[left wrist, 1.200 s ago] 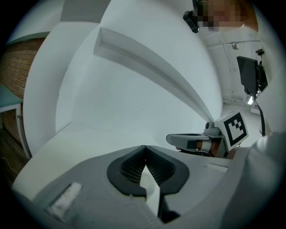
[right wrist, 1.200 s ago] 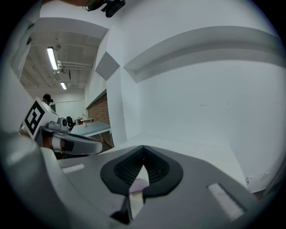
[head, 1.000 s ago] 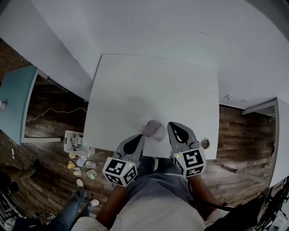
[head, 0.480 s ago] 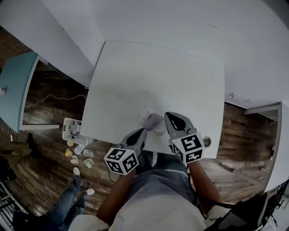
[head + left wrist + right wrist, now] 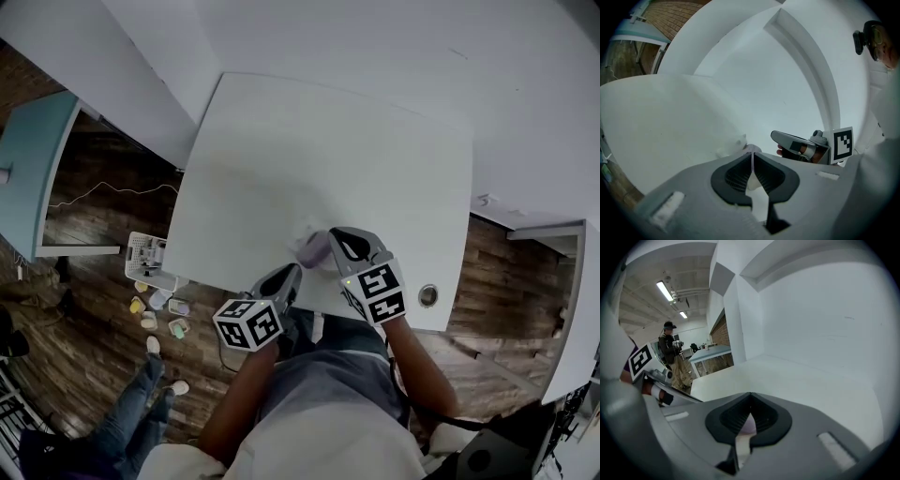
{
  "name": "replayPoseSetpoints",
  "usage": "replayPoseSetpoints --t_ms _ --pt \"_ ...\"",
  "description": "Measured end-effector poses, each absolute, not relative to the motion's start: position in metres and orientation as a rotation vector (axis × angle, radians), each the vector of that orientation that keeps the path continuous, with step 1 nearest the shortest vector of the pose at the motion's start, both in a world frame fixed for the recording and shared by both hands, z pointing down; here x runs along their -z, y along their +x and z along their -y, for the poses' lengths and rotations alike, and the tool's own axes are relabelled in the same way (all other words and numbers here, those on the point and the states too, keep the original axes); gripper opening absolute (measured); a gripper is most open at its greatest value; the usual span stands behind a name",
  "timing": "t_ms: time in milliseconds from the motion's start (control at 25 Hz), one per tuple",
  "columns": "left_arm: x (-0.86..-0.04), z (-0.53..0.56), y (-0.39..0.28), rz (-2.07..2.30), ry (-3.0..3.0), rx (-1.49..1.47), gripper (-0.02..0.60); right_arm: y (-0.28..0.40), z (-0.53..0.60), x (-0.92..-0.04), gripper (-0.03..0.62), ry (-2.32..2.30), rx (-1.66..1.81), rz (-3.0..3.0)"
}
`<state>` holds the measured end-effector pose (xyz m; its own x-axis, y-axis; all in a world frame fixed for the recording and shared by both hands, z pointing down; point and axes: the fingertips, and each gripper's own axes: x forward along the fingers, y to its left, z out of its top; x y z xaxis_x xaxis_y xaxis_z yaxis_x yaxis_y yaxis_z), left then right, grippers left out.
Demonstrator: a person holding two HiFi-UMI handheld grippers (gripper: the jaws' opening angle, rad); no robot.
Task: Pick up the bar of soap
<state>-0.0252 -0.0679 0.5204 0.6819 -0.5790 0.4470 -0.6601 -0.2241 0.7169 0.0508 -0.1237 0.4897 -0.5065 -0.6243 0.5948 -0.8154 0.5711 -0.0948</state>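
Note:
A pale purple bar of soap in a crinkled clear wrapper is at the near edge of the white table, between my two grippers. My right gripper comes in from the right and is shut on the soap's end; purple shows between its pads. My left gripper reaches from below left. Its jaws have just been opening but stand only a hair apart, with a thin pale strip of wrapper in the slit. The soap lies just past its tips.
A round cable hole sits in the table's near right corner. On the wooden floor to the left are a small white cart, several small pots and a bystander's legs. A teal table stands further left. A person stands in the distance.
Both grippers have sunk toward the table with the soap between them. The left gripper has rolled; its marker cube shows a different face.

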Motion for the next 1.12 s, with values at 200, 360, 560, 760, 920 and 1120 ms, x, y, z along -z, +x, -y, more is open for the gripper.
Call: replayPoseSetpoints --t_ms 200,360,560,760,920,1120 --pt "-0.532 0.068 -0.023 0.951 1.865 -0.096 0.025 0.048 0.123 -0.507 0.003 1.069 -0.458 2.25" --pt "-0.542 0.067 -0.022 0.929 1.827 -0.086 0.038 0.051 0.122 -0.519 0.003 1.039 -0.462 2.202" --pt "-0.549 0.064 -0.017 0.892 1.786 -0.057 0.089 0.052 0.119 -0.534 0.003 1.009 -0.478 2.151" --pt "-0.552 0.063 -0.018 0.862 1.714 0.019 0.104 0.051 0.12 -0.536 0.003 1.006 -0.487 2.15" --pt "-0.551 0.064 -0.01 0.807 1.638 0.108 0.112 0.051 0.119 -0.536 0.003 1.001 -0.477 2.154" --pt "-0.553 0.065 -0.01 0.758 1.522 0.215 0.117 0.05 0.119 -0.536 0.003 0.995 -0.472 2.155"
